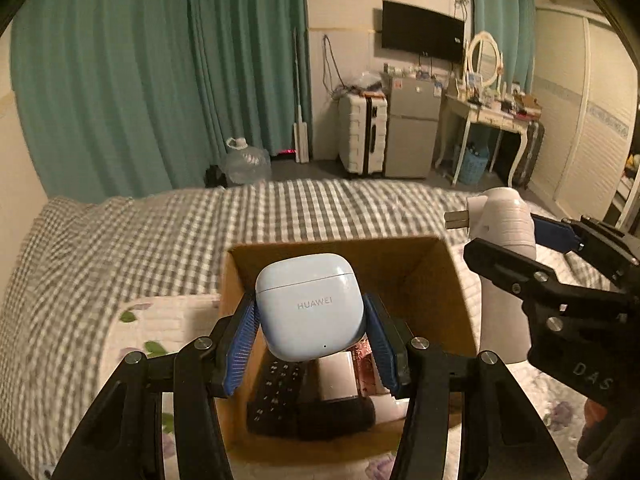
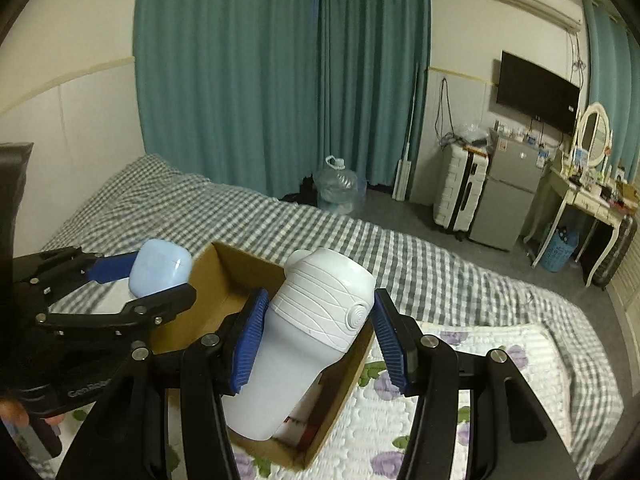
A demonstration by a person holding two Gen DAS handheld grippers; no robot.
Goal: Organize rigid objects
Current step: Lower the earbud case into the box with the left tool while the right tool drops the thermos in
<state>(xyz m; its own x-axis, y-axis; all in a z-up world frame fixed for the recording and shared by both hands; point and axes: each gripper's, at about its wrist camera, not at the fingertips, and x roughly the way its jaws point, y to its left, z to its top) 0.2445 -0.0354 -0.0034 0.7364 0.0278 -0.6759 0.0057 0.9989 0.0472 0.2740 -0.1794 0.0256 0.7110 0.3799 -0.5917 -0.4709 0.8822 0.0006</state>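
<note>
My left gripper [image 1: 310, 320] is shut on a pale blue Huawei earbud case [image 1: 308, 304] and holds it above an open cardboard box [image 1: 436, 276] on the bed. The case also shows in the right wrist view [image 2: 158, 270]. My right gripper [image 2: 316, 334] is shut on a white plug-in device with two prongs [image 2: 316, 320] and holds it over the box's right side [image 2: 224, 280]. In the left wrist view the device [image 1: 506, 240] is at the right, beside the box. Inside the box lie a black remote [image 1: 280, 388] and a white block [image 1: 338, 376].
The box sits on a floral quilted pad [image 2: 480, 360] over a grey checked bedspread [image 1: 160, 240]. Beyond the bed are teal curtains [image 2: 280, 80], a water jug [image 2: 338, 190], a white suitcase [image 1: 362, 136], a small fridge [image 1: 412, 128] and a dressing table [image 1: 492, 112].
</note>
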